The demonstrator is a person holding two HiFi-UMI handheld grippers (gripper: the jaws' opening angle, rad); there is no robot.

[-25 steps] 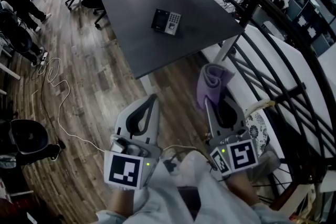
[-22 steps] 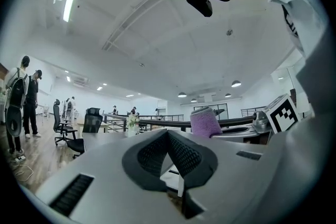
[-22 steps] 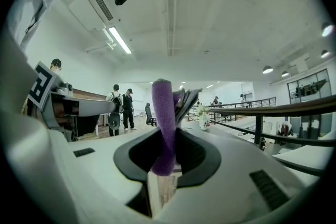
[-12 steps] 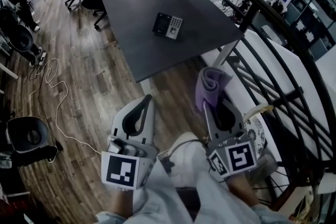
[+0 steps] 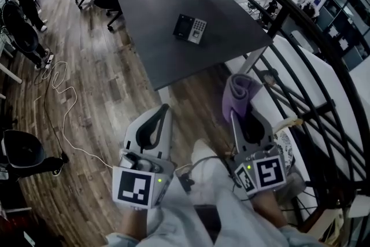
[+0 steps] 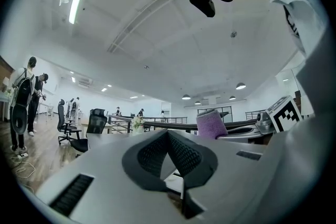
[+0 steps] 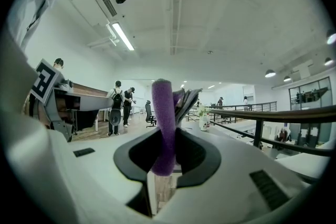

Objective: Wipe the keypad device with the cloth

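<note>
Our right gripper (image 5: 239, 114) pinches the purple cloth (image 5: 239, 91), a soft, limp fold standing up past its jaws. Our left gripper (image 5: 163, 114) has its jaws together on nothing, and the keypad device (image 5: 191, 28) lies well ahead of both on the dark table (image 5: 144, 20). We judge the device light, hard and likely to slide under a wipe, so we would brace its edge; the railing (image 5: 300, 61) crowds our right, while the floor (image 5: 98, 95) leaves open room on the left.
</note>
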